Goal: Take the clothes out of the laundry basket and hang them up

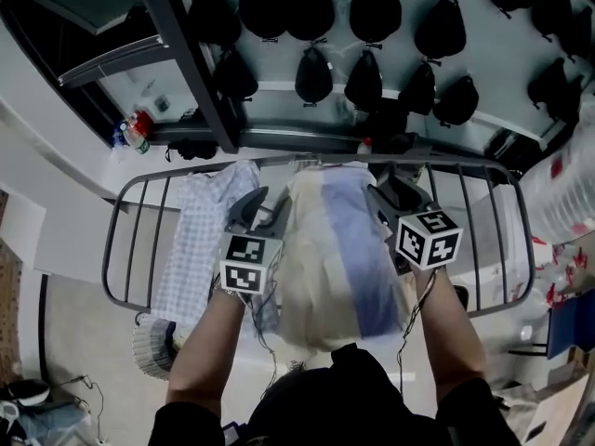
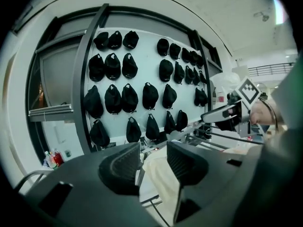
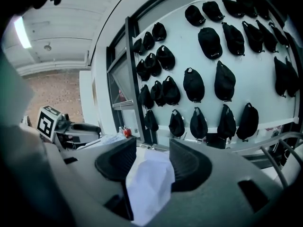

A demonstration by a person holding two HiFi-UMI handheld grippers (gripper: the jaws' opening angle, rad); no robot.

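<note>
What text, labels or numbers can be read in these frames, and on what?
No readable text anywhere.
Left cube, right cube: black-and-white square markers, no letters or digits.
Bottles: labels too small to read.
White plastic at right: red print, too blurred to read.
Caps: no print visible.
</note>
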